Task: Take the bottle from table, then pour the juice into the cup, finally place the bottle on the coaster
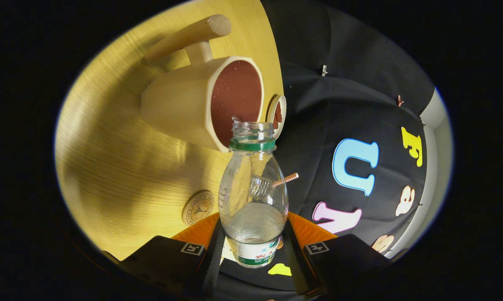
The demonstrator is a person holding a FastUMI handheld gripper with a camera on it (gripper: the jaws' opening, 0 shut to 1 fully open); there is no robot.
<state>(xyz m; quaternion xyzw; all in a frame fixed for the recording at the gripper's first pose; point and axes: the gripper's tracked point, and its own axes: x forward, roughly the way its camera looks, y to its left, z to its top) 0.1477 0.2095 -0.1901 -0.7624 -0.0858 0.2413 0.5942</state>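
My gripper (253,246) is shut on a clear plastic bottle (253,196) with a green neck ring and no cap; both fingers press its lower body. The whole view is rolled, so the bottle is tipped sideways, its open mouth right at the rim of the wooden cup (201,102). That cup has a long straight handle and holds dark reddish-brown juice. The bottle looks nearly empty. A round wooden coaster (197,207) with a stamped mark lies on the table just beside the bottle, close to my fingers.
The round pale wooden table (121,167) carries the cup and coaster. A small wooden dish (276,115) with reddish contents sits beyond the cup near the table edge. The black cloth wall stands past that edge.
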